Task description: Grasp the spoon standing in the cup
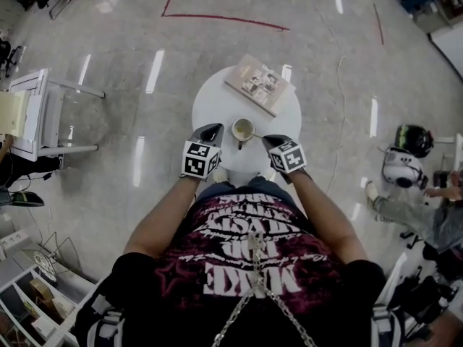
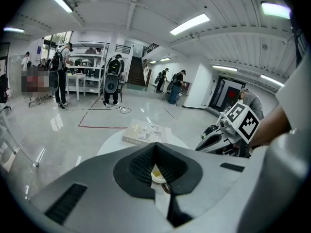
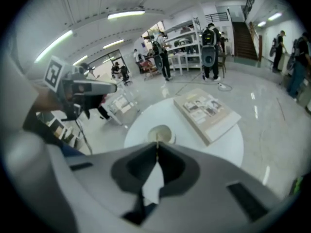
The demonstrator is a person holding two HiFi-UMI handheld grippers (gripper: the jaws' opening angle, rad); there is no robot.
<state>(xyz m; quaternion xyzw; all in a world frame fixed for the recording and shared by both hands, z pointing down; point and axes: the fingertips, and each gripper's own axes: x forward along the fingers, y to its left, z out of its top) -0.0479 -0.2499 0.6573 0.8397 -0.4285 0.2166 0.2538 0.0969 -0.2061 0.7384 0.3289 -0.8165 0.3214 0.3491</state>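
one spoon [image 1: 255, 134] is stood in the cup [image 1: 243, 129] on the round worktop [image 1: 213, 103], handle pinched btwn narrow jaws of the right hand-held gripper [image 3: 156, 148]; left hand-held gripper [image 2: 155, 147] is held closed & empty, just beside cup.

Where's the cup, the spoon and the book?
cup [image 1: 234, 129], head view, on its left rim.
spoon [image 3: 157, 139], right gripper view, on its thin handle.
book [image 1: 259, 84], head view, on the middle of its cover.
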